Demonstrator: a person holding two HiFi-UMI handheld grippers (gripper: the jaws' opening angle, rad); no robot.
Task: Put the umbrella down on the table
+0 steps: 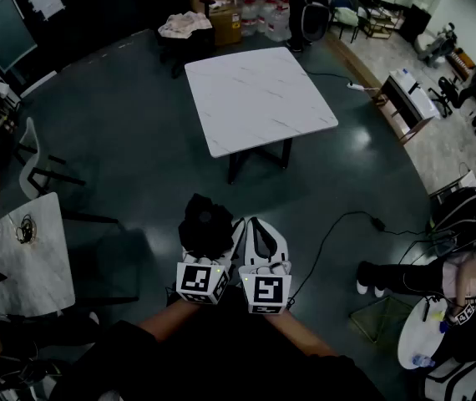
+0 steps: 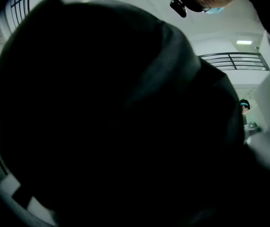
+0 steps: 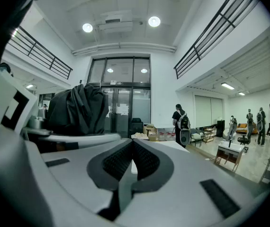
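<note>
Your left gripper (image 1: 215, 245) pinches the folded black umbrella (image 1: 205, 224), a crumpled bundle of dark, creased fabric, near you and above the floor. Just to its right, your right gripper (image 3: 132, 143) has its jaws pressed together on nothing. The white marble table (image 1: 259, 98) stands far ahead.

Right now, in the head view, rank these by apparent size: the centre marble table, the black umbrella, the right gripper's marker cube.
1. marble table: clearly largest, even though it is farthest away.
2. umbrella: looks slightly larger than the cube.
3. marker cube: smallest. Both are close to the camera, so the margin is thin.
</note>
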